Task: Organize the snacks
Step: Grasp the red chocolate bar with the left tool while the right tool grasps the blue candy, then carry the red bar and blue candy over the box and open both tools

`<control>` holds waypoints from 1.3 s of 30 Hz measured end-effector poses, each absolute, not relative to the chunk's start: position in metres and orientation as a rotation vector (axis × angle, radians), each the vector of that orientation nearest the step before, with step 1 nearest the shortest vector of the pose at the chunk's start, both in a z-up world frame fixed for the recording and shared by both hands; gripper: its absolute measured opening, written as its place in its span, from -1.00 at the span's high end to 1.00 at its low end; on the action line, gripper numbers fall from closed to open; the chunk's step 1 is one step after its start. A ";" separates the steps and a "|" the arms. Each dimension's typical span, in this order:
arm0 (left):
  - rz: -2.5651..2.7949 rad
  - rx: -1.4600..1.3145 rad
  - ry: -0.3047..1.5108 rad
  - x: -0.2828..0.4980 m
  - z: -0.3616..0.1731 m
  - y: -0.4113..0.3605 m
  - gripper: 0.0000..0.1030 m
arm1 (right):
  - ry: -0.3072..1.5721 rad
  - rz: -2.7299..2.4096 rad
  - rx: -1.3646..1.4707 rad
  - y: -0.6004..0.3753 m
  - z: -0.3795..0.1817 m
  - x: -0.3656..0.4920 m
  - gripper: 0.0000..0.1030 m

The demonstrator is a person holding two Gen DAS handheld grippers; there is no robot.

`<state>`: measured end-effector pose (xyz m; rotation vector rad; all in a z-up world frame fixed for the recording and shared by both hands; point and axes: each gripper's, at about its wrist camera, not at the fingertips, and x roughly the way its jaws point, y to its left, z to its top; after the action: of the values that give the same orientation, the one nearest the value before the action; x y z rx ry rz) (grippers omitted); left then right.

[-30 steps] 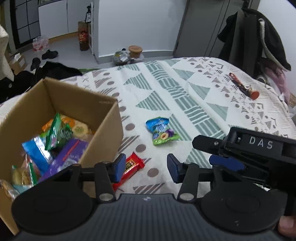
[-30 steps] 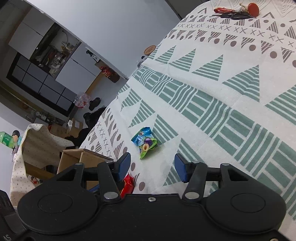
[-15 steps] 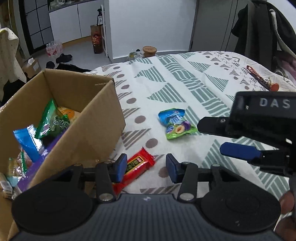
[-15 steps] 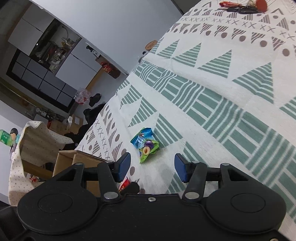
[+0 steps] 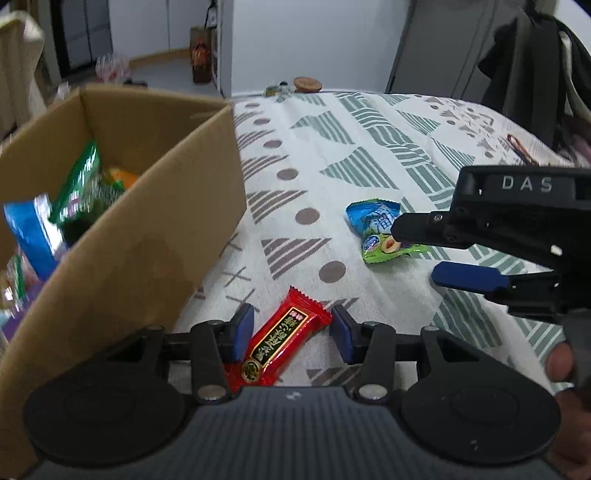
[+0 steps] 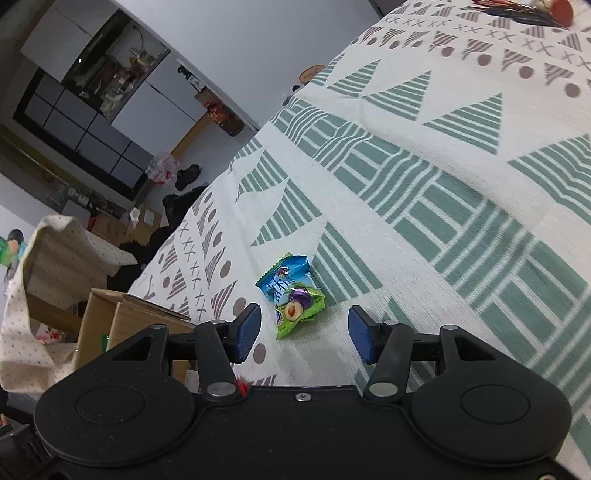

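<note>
Left gripper [image 5: 291,334]: jaws apart, blue pads on either side of the red snack bar [image 5: 284,341], not closed on it. Bar flat on the patterned bedspread [image 5: 332,147], lying at a slant between the pads, its near end running under the gripper body; whether the left pad touches the wrapper cannot be told.

Cardboard box [image 5: 155,229]: just left of the left gripper, open at the top, standing on the bedspread. Inside, blurred: a green packet [image 5: 75,184], a blue packet [image 5: 31,236], something orange behind them.

Blue-and-green fruit candy packet [image 5: 380,232]: ahead and to the right of the left gripper, flat on the bedspread, apart from the red bar.

Right gripper [image 6: 304,332]: jaws wide apart, holding nothing. Same candy packet [image 6: 293,295] just ahead of the pads, nearer the left pad, not between them. In the left wrist view, the right gripper seen from the side at the right edge, one finger overlapping the packet's right end, blue pad [image 5: 469,277] lower and nearer; contact not determinable.

Hand [image 5: 561,365]: at the right edge, on the right gripper's handle.

Red-handled item [image 6: 517,7]: far ahead of the right gripper, at the far end of the bedspread.
</note>
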<state>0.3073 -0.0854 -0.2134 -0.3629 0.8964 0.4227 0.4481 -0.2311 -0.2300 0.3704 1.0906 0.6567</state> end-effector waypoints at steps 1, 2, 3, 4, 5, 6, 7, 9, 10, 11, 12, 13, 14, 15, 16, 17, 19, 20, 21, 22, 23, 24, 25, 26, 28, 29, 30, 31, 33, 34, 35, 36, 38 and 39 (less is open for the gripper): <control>0.421 -0.386 0.902 0.307 -0.213 -0.083 0.10 | 1.090 0.660 0.362 -0.228 -0.230 0.449 -0.04; 0.419 -0.393 0.910 0.307 -0.213 -0.082 0.12 | 1.091 0.664 0.353 -0.226 -0.230 0.450 -0.04; 0.416 -0.397 0.918 0.307 -0.212 -0.081 0.19 | 1.091 0.668 0.344 -0.224 -0.230 0.450 -0.04; 0.419 -0.400 0.923 0.308 -0.212 -0.081 0.25 | 1.091 0.671 0.336 -0.221 -0.231 0.450 -0.04; 0.426 -0.402 0.926 0.306 -0.211 -0.080 0.40 | 1.089 0.674 0.329 -0.219 -0.231 0.451 -0.04; 0.430 -0.406 0.927 0.304 -0.211 -0.079 0.60 | 1.085 0.676 0.320 -0.217 -0.231 0.451 -0.04; 0.427 -0.409 0.927 0.303 -0.211 -0.077 0.63 | 1.078 0.677 0.314 -0.214 -0.231 0.451 -0.03; 0.407 -0.408 0.925 0.300 -0.209 -0.076 0.64 | 1.074 0.686 0.309 -0.210 -0.233 0.451 0.24; 0.402 -0.408 0.924 0.299 -0.208 -0.075 0.64 | 1.078 0.691 0.307 -0.208 -0.234 0.451 0.37; 0.400 -0.409 0.925 0.298 -0.206 -0.074 0.64 | 1.087 0.693 0.302 -0.208 -0.236 0.450 0.59; 0.400 -0.411 0.923 0.297 -0.204 -0.073 0.64 | 1.092 0.693 0.295 -0.208 -0.236 0.449 0.67; 0.398 -0.411 0.920 0.295 -0.202 -0.073 0.64 | 1.086 0.693 0.286 -0.209 -0.235 0.446 0.74; 0.395 -0.413 0.915 0.294 -0.199 -0.072 0.64 | 1.077 0.694 0.277 -0.210 -0.232 0.443 0.79; 0.391 -0.414 0.911 0.292 -0.196 -0.071 0.64 | 1.063 0.696 0.273 -0.211 -0.228 0.441 0.85; 0.387 -0.414 0.908 0.291 -0.194 -0.071 0.64 | 1.049 0.700 0.272 -0.213 -0.224 0.439 0.86; 0.383 -0.417 0.905 0.291 -0.191 -0.070 0.64 | 1.042 0.697 0.271 -0.215 -0.221 0.436 0.88; 0.373 -0.424 0.894 0.289 -0.183 -0.068 0.64 | 1.042 0.677 0.271 -0.219 -0.218 0.431 0.90; 0.366 -0.424 0.889 0.288 -0.179 -0.067 0.64 | 1.042 0.669 0.273 -0.222 -0.217 0.428 0.91; 0.359 -0.425 0.882 0.288 -0.175 -0.067 0.64 | 1.043 0.663 0.276 -0.224 -0.216 0.425 0.92; 0.353 -0.427 0.875 0.287 -0.171 -0.066 0.64 | 1.042 0.656 0.279 -0.227 -0.214 0.422 0.92; 0.347 -0.428 0.869 0.286 -0.167 -0.066 0.64 | 1.041 0.646 0.281 -0.230 -0.212 0.418 0.93; 0.338 -0.431 0.864 0.285 -0.163 -0.066 0.64 | 1.042 0.634 0.282 -0.233 -0.209 0.415 0.94; 0.330 -0.435 0.859 0.285 -0.160 -0.065 0.64 | 1.047 0.620 0.282 -0.234 -0.207 0.412 0.94; 0.323 -0.436 0.855 0.284 -0.157 -0.065 0.64 | 1.052 0.607 0.285 -0.235 -0.205 0.409 0.94; 0.311 -0.439 0.841 0.281 -0.149 -0.064 0.64 | 1.049 0.594 0.307 -0.238 -0.200 0.404 0.95; 0.306 -0.442 0.836 0.279 -0.146 -0.063 0.64 | 1.039 0.592 0.313 -0.240 -0.196 0.401 0.95; 0.300 -0.445 0.830 0.277 -0.143 -0.062 0.64 | 1.032 0.588 0.312 -0.241 -0.193 0.398 0.95; 0.293 -0.446 0.824 0.275 -0.139 -0.061 0.64 | 1.027 0.584 0.309 -0.242 -0.189 0.395 0.95; 0.283 -0.450 0.812 0.271 -0.132 -0.059 0.64 | 1.017 0.584 0.309 -0.242 -0.182 0.389 0.95; 0.279 -0.453 0.806 0.269 -0.129 -0.058 0.64 | 1.007 0.585 0.307 -0.242 -0.177 0.385 0.95; 0.274 -0.455 0.800 0.266 -0.125 -0.057 0.64 | 0.997 0.586 0.302 -0.241 -0.172 0.382 0.95; 0.271 -0.456 0.796 0.264 -0.123 -0.056 0.64 | 0.988 0.585 0.297 -0.241 -0.167 0.378 0.95; 0.269 -0.462 0.789 0.258 -0.117 -0.052 0.64 | 0.977 0.589 0.312 -0.238 -0.158 0.371 0.95; 0.269 -0.466 0.785 0.255 -0.114 -0.049 0.64 | 0.970 0.596 0.311 -0.235 -0.153 0.367 0.95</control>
<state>0.2554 -0.0488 -0.1139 -0.4656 0.7851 0.2694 0.3673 -0.2354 -0.1529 0.3114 0.9704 0.5959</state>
